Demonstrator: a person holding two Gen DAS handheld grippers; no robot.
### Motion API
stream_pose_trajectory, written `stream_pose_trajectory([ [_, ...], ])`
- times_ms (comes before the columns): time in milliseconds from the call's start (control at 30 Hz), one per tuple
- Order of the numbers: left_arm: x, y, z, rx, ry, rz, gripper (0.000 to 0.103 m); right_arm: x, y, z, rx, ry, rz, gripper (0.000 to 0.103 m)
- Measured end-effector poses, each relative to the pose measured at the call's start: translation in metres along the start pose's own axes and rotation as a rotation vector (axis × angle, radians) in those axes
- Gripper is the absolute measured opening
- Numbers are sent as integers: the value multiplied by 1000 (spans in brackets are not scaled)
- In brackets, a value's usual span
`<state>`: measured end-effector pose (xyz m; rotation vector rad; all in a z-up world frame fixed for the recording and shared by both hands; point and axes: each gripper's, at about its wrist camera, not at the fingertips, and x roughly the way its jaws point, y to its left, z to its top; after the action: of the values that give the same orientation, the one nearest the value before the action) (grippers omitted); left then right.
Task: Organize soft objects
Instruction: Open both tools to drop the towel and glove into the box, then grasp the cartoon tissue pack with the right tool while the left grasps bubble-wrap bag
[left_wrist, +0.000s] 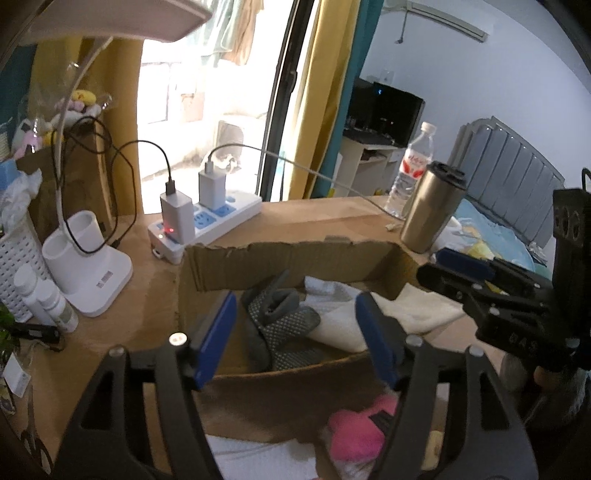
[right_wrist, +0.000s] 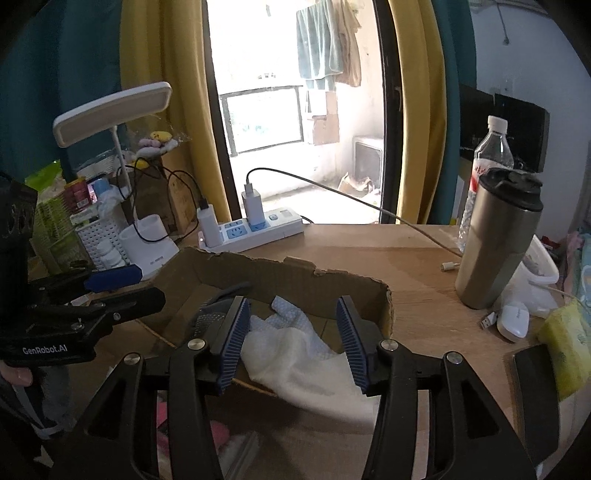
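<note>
1. Both the left gripper (left_wrist: 295, 332) and right gripper (right_wrist: 291, 339) hover spread apart, empty, above the cardboard box's (right_wrist: 295, 275) torn near edge.
2. Inside lie grey dotted socks (left_wrist: 284, 328) beside a white towel (right_wrist: 295, 354).

You've got a cardboard box (left_wrist: 291, 264) ahead, matt brown paperboard with rough, torn corrugated edges. Inside lies a grey knit glove (left_wrist: 284, 332), its cloth studded with pale grip dots, beside a soft white towel (right_wrist: 306, 365) of nubbly woven fabric. The surface (right_wrist: 417, 258) under it all reads as smooth, light wood. Your fingers (right_wrist: 234, 341) wear blue ribbed pads on matt black plastic arms. To your right stands a brushed-metal tumbler (right_wrist: 495, 243) with a dull black plastic lid. The power strip (left_wrist: 207, 225) is glossy white plastic.
</note>
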<state>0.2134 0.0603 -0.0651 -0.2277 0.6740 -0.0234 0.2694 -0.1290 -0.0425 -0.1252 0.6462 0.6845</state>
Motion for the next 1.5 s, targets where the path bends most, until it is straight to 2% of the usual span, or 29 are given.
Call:
stream_pose_trajectory([
  [533, -51, -11, -13, 12, -70, -10, 69, -46, 16, -14, -14, -47, -13, 54],
  [600, -56, -12, -16, 13, -75, -12, 71, -51, 18, -18, -16, -50, -13, 58],
  [667, -62, -13, -19, 11, -80, -14, 80, -56, 21, -21, -18, -53, -14, 59],
  [767, -70, -15, -27, 6, -85, -23, 80, -62, 24, -27, -20, -55, -18, 59],
  [1100, -87, -20, -49, -2, -84, -25, 81, -80, 31, -46, -19, -62, -16, 62],
  [1500, -89, -31, -74, -5, -55, -33, 81, -87, 31, -78, -14, -20, -5, 66],
])
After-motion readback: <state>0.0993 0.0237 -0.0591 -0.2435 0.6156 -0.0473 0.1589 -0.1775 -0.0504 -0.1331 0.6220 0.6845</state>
